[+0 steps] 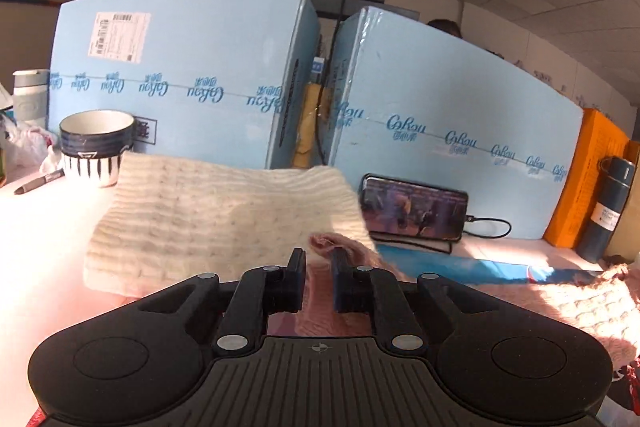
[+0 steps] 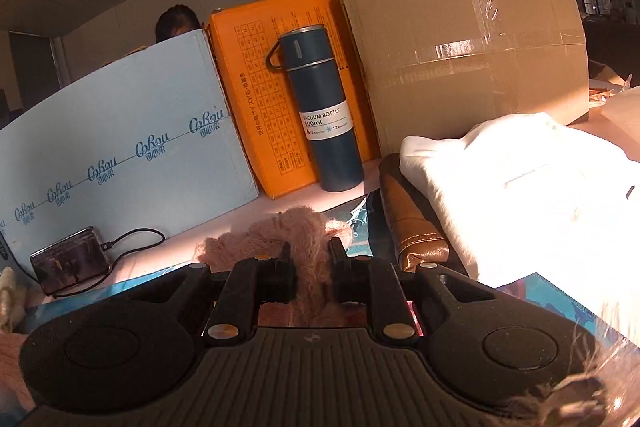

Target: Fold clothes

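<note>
A: What is sitting along the left side of the bench [image 1: 48, 223]?

B: A pen [image 1: 38, 183] is lying beside a striped cup [image 1: 96, 147], and a pale tumbler [image 1: 30, 99] is standing behind them. Just right of the cup a folded cream knit [image 1: 224, 219] is lying flat, in front of two big blue boxes [image 1: 180, 79].

A: And the left tongs [image 1: 318, 255]?

B: They are closing on a fold of the pink sweater [image 1: 332, 243] — its fuzzy edge is poking up between the tips, right at the cream knit's near right corner. The rest of the pink sweater is spreading off to the right across the bench.

A: What is standing beyond it?

B: A phone [image 1: 414, 213] is leaning on its side against the right-hand blue box, with a cable plugged in. Further right an orange box [image 1: 592, 179] and a dark flask [image 1: 606, 211] are standing.

A: And the right tongs [image 2: 310, 251]?

B: They are clamping a thick bunch of the pink sweater, which is bulging up ahead of the tips. Beyond them the dark flask is standing upright against the orange box, with a large brown carton [image 2: 472, 55] beside it. To the right a white folded garment [image 2: 520, 187] is resting on something brown and leathery [image 2: 408, 211] — what that is, I cannot tell.
</note>
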